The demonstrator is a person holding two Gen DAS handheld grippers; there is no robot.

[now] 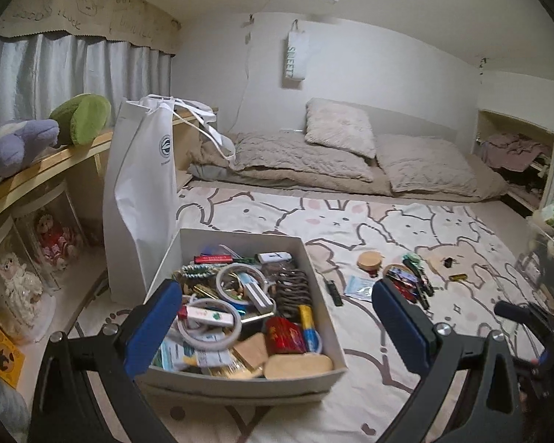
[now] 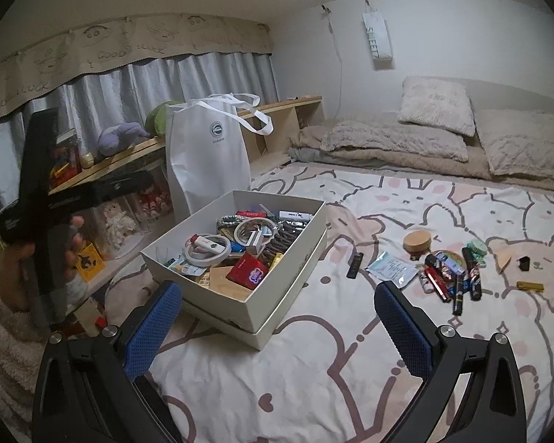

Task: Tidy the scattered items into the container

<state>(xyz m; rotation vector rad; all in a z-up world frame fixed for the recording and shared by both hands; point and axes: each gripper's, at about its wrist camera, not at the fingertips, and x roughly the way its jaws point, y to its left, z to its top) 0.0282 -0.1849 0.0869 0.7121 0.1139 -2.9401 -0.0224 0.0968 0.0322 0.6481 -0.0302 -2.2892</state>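
Both claws stand wide apart and grip nothing: the left gripper [image 1: 273, 317] hangs over the near end of the white box [image 1: 325, 371], the right gripper [image 2: 277, 313] just near of it. Right of the box, a wooden disc [image 2: 417, 244], a packet [image 2: 391, 269] and small tubes [image 2: 450, 277] lie scattered on the bunny-print bedspread [image 2: 351, 369]

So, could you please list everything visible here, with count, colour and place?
box: one, white, on bedspread, full of small items
tape rolls: two, white, inside box
round wooden case: one, tan, right of box
pile of tubes: several, black and red, right of case
sachet: one, pale blue, beside pile
paper bag: one, white, behind box
pillows: three, beige, far end
left tongs: blue pads, open, over box
right tongs: blue pads, open
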